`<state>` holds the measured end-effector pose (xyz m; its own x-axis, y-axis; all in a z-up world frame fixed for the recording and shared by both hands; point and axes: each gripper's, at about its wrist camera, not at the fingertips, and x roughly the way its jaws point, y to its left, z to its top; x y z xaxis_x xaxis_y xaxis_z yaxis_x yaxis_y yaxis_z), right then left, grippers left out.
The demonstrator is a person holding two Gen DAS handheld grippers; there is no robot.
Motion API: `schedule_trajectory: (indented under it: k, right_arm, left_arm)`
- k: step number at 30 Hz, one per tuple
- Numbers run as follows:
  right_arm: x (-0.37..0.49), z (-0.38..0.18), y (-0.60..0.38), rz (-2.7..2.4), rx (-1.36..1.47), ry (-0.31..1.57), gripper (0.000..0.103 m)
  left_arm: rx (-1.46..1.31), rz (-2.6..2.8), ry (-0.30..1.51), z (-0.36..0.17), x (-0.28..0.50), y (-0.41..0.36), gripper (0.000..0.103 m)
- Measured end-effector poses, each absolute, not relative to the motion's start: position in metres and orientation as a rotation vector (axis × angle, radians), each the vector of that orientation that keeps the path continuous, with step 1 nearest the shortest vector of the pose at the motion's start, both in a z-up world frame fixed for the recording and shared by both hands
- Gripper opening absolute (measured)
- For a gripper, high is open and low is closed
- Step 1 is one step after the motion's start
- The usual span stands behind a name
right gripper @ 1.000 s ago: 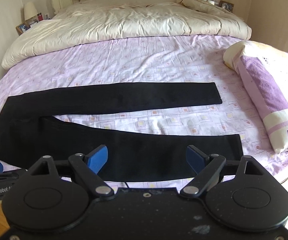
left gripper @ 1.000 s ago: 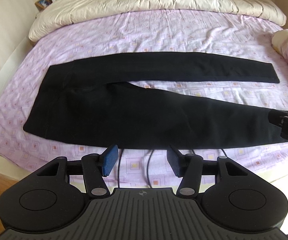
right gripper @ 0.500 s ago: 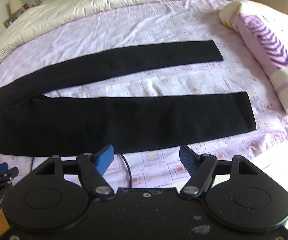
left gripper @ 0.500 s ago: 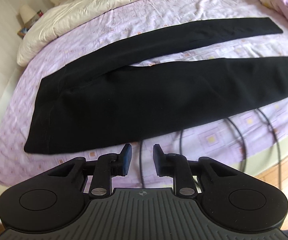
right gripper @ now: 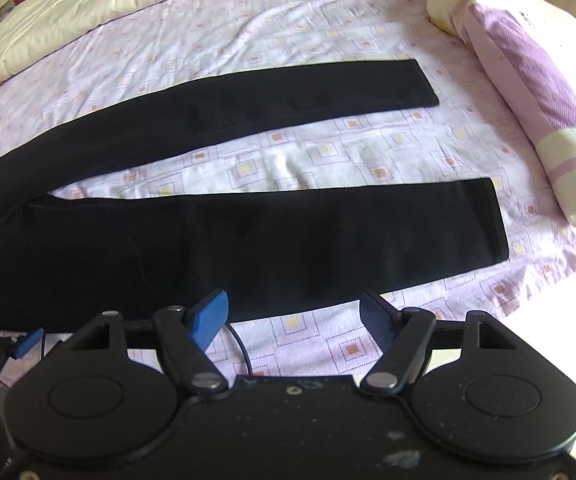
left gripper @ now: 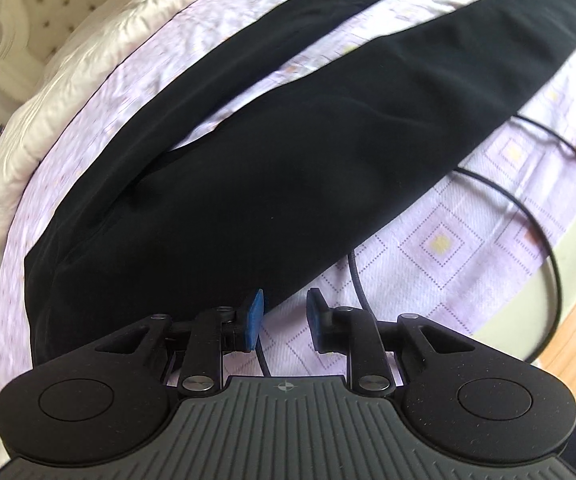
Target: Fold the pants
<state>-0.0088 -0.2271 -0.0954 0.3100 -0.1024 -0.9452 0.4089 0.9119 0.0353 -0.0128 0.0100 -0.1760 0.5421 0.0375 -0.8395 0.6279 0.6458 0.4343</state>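
Both tongs lower, narrowed; left tongs and right tongs empty above pants.

Patterned sheet, cream duvet, striped pillow.

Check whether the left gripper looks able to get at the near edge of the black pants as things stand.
Probably yes. The left gripper sits right at the near edge of the black pants, jaws narrowly apart, nothing between them. Only a thin black cable lies close by.

No legible text, label or number anywhere.
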Motion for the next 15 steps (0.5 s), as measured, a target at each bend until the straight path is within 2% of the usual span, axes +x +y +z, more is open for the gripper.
schedule_trajectory:
  k: [8, 11, 15]
  right_arm:
    - [-0.014, -0.132, -0.269, -0.529, 0.458, 1.237, 0.076]
    - [-0.020, -0.145, -0.294, -0.624, 0.560, 1.231, 0.076]
    - [-0.029, -0.157, -0.319, -0.710, 0.726, 1.184, 0.075]
  left_arm:
    - [0.814, -0.523, 0.925, -0.175, 0.004, 0.015, 0.023]
    - [0.753, -0.594, 0.981, -0.167, 0.020, 0.023, 0.014]
    - [0.578, -0.645, 1.095, -0.159, 0.047, 0.040, 0.012]
